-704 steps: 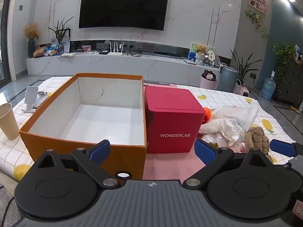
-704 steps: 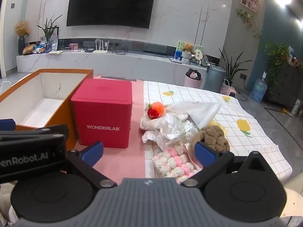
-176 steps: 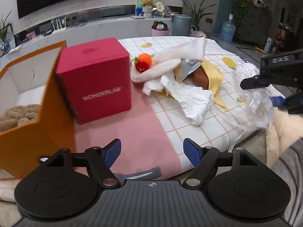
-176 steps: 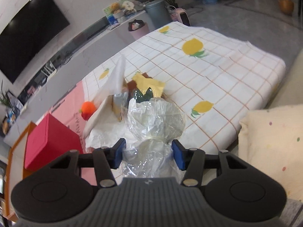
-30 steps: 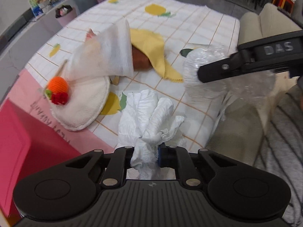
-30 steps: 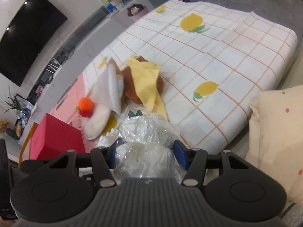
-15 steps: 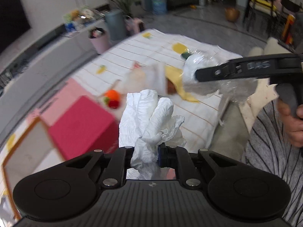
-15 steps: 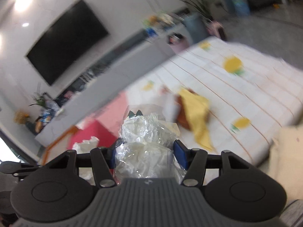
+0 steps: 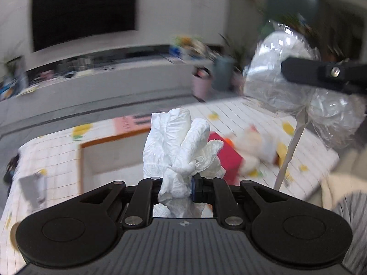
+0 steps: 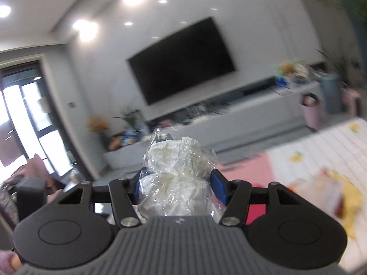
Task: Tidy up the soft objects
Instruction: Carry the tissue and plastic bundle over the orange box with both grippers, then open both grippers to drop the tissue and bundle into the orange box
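My left gripper (image 9: 177, 186) is shut on a crumpled white cloth (image 9: 181, 146) and holds it high above the table. Below it lies the open orange box (image 9: 110, 153), with the red box (image 9: 226, 158) to its right. My right gripper (image 10: 177, 182) is shut on a clear plastic bag (image 10: 177, 176) with white stuffing inside. In the left wrist view the same plastic bag (image 9: 282, 78) hangs at the upper right, gripped by a black right finger (image 9: 321, 75). Blurred soft things (image 9: 257, 146) and a yellow cloth (image 10: 348, 197) lie on the checked tablecloth.
A checked tablecloth with lemon prints (image 9: 257, 114) covers the table, with a pink strip (image 10: 247, 167) across it. A phone stand (image 9: 32, 189) sits at the left. Behind are a TV (image 10: 183, 68), a long white console (image 9: 103, 80) and bins (image 10: 330, 94). A striped sleeve (image 9: 351, 224) is at right.
Both grippers have risen and swung left with their loads. The view has gone from the cloths on the table to the orange box, the red box and the TV wall.
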